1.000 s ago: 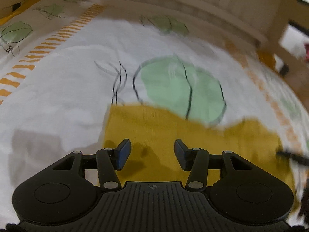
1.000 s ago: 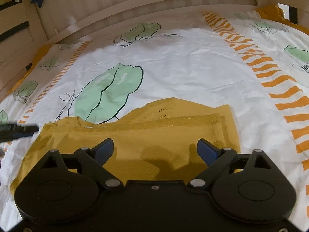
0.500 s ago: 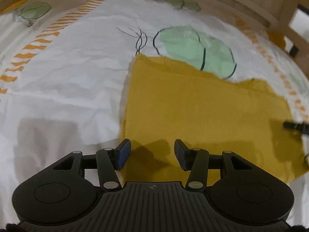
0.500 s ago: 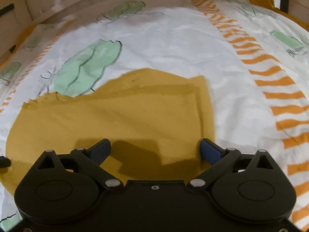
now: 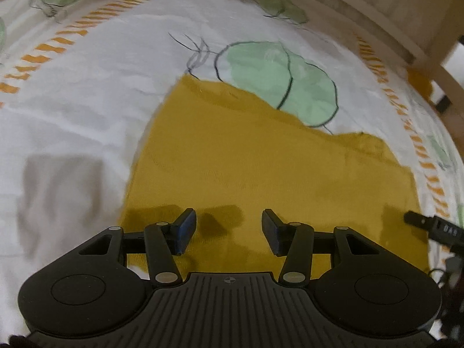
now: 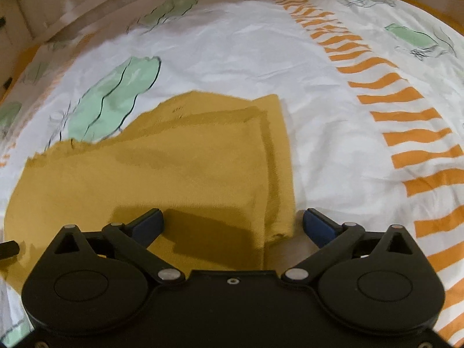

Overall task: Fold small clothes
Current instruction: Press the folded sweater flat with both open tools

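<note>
A mustard-yellow garment (image 5: 249, 168) lies flat on a white bedsheet (image 5: 87, 95) printed with green leaves. In the right wrist view the same garment (image 6: 174, 174) shows a folded layer along its right side. My left gripper (image 5: 229, 232) hovers over the garment's near left part, jaws partly apart with nothing between them. My right gripper (image 6: 233, 226) stands wide open over the garment's near right corner, with the folded edge lying between its fingers, untouched. A tip of the right gripper (image 5: 429, 226) shows at the far right of the left wrist view.
Orange striped bands (image 6: 406, 116) run across the sheet to the right of the garment. A pale wooden bed rail (image 5: 391, 23) curves around the far side. A green leaf print (image 6: 113, 101) lies beyond the garment's left part.
Both views have drawn back toward the near edge of the garment, so more yellow cloth shows. The right jaws have spread a little wider. The left jaws are unchanged.
</note>
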The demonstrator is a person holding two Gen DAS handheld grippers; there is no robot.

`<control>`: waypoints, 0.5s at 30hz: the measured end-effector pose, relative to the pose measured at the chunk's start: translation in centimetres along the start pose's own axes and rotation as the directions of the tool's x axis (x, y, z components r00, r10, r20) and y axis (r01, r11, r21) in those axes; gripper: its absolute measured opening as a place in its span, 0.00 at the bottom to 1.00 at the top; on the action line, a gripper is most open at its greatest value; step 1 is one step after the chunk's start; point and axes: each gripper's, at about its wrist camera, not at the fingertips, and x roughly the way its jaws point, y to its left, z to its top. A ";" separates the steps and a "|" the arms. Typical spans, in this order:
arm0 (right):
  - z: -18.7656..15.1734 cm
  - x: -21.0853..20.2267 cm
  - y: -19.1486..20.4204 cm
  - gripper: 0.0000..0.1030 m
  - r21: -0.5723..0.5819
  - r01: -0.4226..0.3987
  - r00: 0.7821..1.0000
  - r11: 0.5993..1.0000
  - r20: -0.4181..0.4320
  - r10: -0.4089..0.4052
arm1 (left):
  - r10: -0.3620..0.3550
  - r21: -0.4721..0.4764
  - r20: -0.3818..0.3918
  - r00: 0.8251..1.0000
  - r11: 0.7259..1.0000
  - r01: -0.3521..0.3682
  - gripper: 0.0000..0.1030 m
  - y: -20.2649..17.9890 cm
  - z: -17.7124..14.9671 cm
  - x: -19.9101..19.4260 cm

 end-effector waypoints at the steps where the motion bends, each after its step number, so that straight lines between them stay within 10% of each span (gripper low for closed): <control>1: 0.1 -0.2 -0.2 1.00 0.013 0.001 1.000 1.000 0.009 -0.001 | 0.029 -0.001 -0.011 1.000 1.000 -0.029 0.47 -0.6 0.4 -0.9; 5: 0.5 -0.6 -1.0 1.00 0.085 -0.010 0.999 0.996 0.045 0.007 | 0.036 0.057 0.090 0.995 0.998 -0.041 0.47 -1.9 0.6 -4.0; 15: 1.2 -2.1 -1.4 1.00 0.183 -0.049 0.993 0.982 0.112 0.028 | 0.026 0.103 0.066 0.997 0.994 -0.033 0.47 -3.4 2.3 -1.0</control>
